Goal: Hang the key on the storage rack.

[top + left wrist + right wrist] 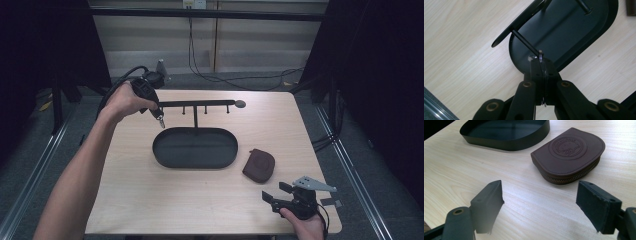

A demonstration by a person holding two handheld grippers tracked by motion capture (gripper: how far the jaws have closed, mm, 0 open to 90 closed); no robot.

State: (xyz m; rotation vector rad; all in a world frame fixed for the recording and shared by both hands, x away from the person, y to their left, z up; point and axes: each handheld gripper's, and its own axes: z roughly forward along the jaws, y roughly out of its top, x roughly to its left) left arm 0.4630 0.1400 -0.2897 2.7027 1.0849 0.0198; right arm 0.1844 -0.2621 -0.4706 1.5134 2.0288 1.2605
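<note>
A black stand has an oval tray and a raised crossbar with several short pegs. My left gripper hangs point-down beside the bar's left end. In the left gripper view my left gripper is shut on a thin metal ring, whose top edge meets the tip of a peg over the tray. A brown zipped leather pouch lies right of the tray. My right gripper rests near the table's front right, open and empty. The pouch lies just beyond my right gripper.
The wooden table's front edge and right edge run close to my right hand. The tray's wall stands left of the pouch. Cables trail on the floor behind the table, and dark curtains hang at both sides.
</note>
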